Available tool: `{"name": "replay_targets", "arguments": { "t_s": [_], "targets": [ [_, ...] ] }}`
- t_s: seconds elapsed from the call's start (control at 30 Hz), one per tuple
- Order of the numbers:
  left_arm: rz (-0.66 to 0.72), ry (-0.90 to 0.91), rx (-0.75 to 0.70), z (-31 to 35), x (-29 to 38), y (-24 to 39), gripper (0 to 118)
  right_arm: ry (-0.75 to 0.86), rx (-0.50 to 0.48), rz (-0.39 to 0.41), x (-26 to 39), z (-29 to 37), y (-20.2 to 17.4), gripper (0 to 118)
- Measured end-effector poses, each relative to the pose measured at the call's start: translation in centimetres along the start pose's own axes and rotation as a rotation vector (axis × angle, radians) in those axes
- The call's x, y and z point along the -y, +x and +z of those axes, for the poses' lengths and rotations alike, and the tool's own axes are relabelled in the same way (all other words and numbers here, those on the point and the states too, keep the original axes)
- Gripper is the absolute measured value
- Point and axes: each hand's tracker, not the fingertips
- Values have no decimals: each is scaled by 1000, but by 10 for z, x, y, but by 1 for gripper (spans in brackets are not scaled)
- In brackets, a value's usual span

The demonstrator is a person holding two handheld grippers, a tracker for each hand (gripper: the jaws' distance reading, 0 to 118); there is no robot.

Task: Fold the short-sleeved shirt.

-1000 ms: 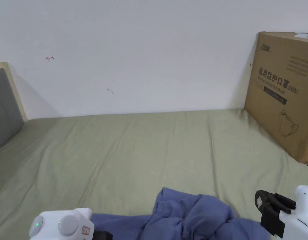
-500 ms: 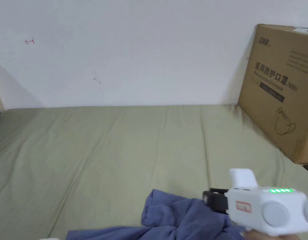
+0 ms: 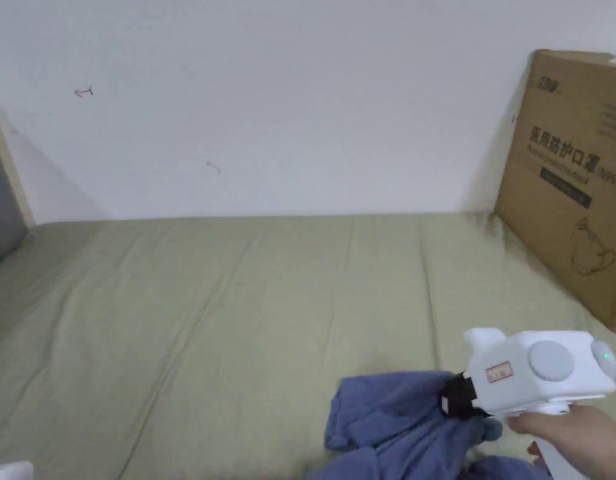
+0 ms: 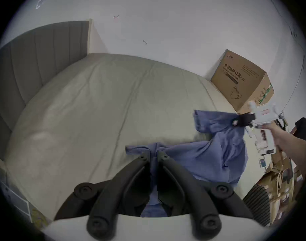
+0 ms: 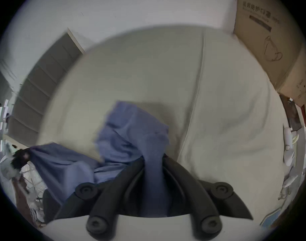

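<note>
A crumpled blue short-sleeved shirt point(image 3: 394, 419) hangs bunched at the near edge of the green bed point(image 3: 250, 300). My right gripper point(image 3: 453, 400), white-bodied and held by a hand, is shut on a bunch of the shirt's cloth and holds it a little above the sheet. In the right gripper view the jaws pinch a fold of the shirt point(image 5: 131, 137) at my right gripper point(image 5: 153, 157). In the left gripper view my left gripper point(image 4: 153, 155) is shut on another edge of the shirt point(image 4: 200, 156), and the cloth sags between the two grippers.
A large cardboard box point(image 3: 575, 181) stands on the bed's right side against the white wall. A grey padded headboard point(image 4: 36, 57) closes the left end. A person in dark clothes point(image 4: 303, 128) stands far off to the right, beside clutter on the floor.
The right gripper has swung in from the right edge onto the shirt and closed on it, lifting a bunch of cloth. The left gripper's body has dropped out of the head view's lower left.
</note>
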Motion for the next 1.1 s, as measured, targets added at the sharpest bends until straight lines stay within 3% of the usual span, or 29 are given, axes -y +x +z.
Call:
{"name": "replay_targets", "arguments": {
  "t_s": [0.07, 0.17, 0.2, 0.27, 0.33, 0.47, 0.6, 0.8, 1.1],
  "targets": [
    [-28, 45, -13, 17, -21, -9, 6, 81, 48, 37, -4, 55, 3, 3],
    [-61, 129, -20, 50, -61, -11, 6, 211, 71, 28, -6, 142, 10, 3],
    [-74, 150, 11, 65, -76, -8, 6, 260, 57, -4, -7, 171, 12, 3],
    [-141, 168, 68, 92, -106, 9, 6, 351, -65, -94, -9, 224, 2, 3],
    [-256, 234, 50, 119, -135, 30, 6, 400, -66, -74, -19, 267, -10, 3],
    [-160, 295, 147, 144, -197, 42, 6, 471, 0, -40, -51, 323, -27, 3],
    [-164, 325, 134, 133, -261, 46, 6, 529, 38, -28, -101, 348, -36, 3],
    [-192, 363, 50, 77, -330, 70, 6, 579, 128, -22, -182, 326, -40, 3],
    [-155, 518, 2, -20, -397, 78, 6, 737, 320, 93, -279, 270, -33, 3]
  ]
}}
